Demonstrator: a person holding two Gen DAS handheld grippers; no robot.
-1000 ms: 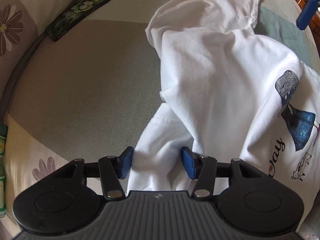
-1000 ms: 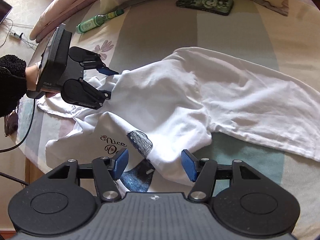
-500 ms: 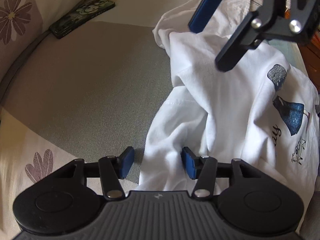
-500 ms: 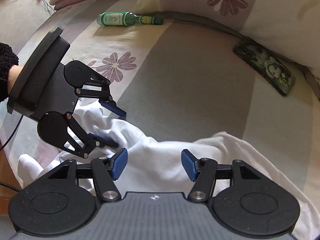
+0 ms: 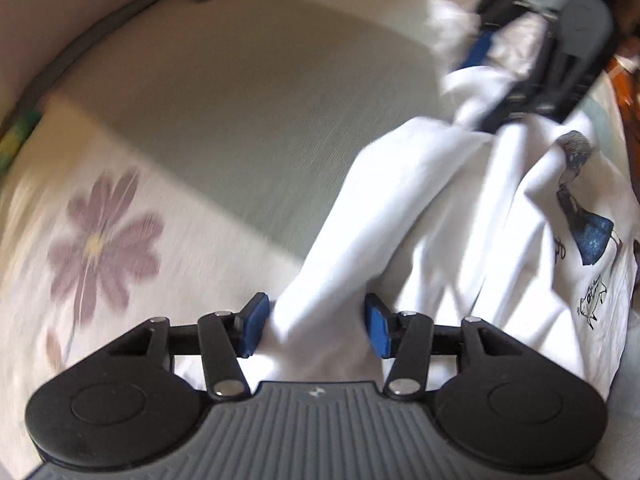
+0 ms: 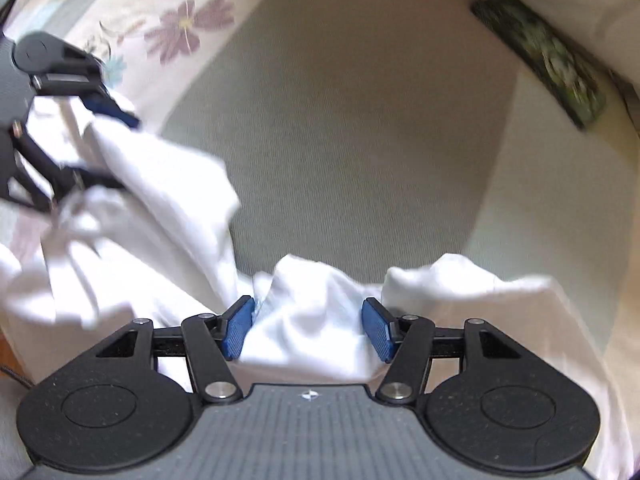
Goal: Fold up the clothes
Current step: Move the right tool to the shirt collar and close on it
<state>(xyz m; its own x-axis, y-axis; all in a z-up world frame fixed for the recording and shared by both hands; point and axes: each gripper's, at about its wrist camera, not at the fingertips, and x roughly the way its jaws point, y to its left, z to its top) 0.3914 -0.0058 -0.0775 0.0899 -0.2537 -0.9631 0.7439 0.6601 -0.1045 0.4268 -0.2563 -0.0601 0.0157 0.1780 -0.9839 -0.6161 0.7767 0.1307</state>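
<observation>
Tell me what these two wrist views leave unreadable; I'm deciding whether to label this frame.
- Left wrist view: print on the white T-shirt is cut by the right edge, lettering illegible.
- Left wrist view: right tongs smeared by motion; their grip is unclear.
- Right wrist view: dark flat object near the pillow is too blurred to identify.
- Both views: cloth bunches between each tongs' pads; contact unclear.

The right gripper (image 6: 310,330) points down at a bed, its blue pads (image 6: 237,332) spread either side of a bunched fold of a white garment (image 6: 312,312). At upper left the left gripper (image 6: 108,120) meets the same cloth. A dark patterned phone (image 6: 540,60) lies on the sheet (image 6: 360,120), blurred.
</observation>
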